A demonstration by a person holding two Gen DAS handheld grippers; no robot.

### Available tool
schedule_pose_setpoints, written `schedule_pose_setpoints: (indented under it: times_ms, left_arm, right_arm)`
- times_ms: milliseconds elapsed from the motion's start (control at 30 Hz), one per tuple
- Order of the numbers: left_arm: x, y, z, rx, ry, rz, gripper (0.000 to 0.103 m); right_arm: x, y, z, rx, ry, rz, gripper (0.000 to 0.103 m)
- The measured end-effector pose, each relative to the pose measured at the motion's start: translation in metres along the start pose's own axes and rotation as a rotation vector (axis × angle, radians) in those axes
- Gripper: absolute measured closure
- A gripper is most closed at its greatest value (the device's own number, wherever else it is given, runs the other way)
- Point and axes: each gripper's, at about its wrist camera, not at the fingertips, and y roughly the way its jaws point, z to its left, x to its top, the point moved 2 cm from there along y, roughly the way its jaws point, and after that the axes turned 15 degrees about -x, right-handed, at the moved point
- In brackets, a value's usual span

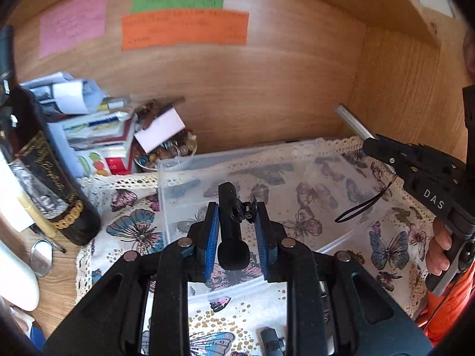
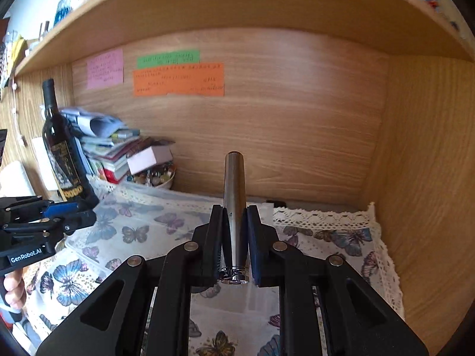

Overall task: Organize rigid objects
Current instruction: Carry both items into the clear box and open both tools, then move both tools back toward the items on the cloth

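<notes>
My left gripper (image 1: 236, 212) is shut on a black clip microphone (image 1: 230, 231) with a round foam end, held above a clear plastic box (image 1: 297, 175) on the butterfly cloth. My right gripper (image 2: 234, 210) is shut on a silver metal cylinder (image 2: 234, 195) that points forward toward the back wall. The right gripper also shows in the left wrist view (image 1: 371, 145) at the right, with the cylinder (image 1: 353, 124) sticking out and a black wrist strap (image 1: 362, 204) hanging from it. The left gripper shows at the left of the right wrist view (image 2: 86, 213).
A dark wine bottle (image 1: 44, 172) stands at the left beside a stack of books and papers (image 1: 92, 124) and a bowl of beads (image 1: 169, 151). Coloured notes (image 1: 184, 26) hang on the wooden back wall. A wooden side wall (image 2: 430, 178) stands at the right. A small grey object (image 1: 271, 341) lies on the cloth.
</notes>
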Motion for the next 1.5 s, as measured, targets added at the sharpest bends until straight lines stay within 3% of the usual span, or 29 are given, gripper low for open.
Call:
schedule_pose_setpoints:
  times_ms: [167, 400, 767, 900, 1067, 1267, 1500]
  left_arm:
    - [-0.003, 0.029, 0.006, -0.006, -0.004, 0.080, 0.080]
    - [-0.006, 0.048, 0.006, 0.000, 0.007, 0.131, 0.080]
    - [-0.006, 0.042, -0.003, -0.006, 0.026, 0.133, 0.079]
    - [-0.005, 0.028, -0.009, -0.011, 0.030, 0.101, 0.063]
    - [-0.005, 0.003, -0.018, -0.001, 0.050, 0.045, 0.042]
    - [-0.018, -0.032, -0.026, 0.020, 0.071, -0.013, 0.020]
    - [-0.055, -0.064, -0.012, 0.058, 0.015, -0.006, 0.020]
  right_arm:
    - [-0.012, 0.035, 0.018, 0.046, -0.057, 0.109, 0.089]
    - [-0.029, 0.061, 0.035, 0.085, -0.115, 0.229, 0.089]
    - [-0.033, 0.060, 0.044, 0.077, -0.152, 0.249, 0.087]
    - [-0.029, 0.043, 0.041, 0.063, -0.149, 0.205, 0.070]
    - [-0.023, 0.013, 0.036, 0.070, -0.135, 0.144, 0.056]
    - [-0.026, -0.029, 0.037, 0.061, -0.122, 0.060, 0.025]
    - [-0.051, -0.057, 0.048, 0.085, -0.113, 0.055, 0.015]
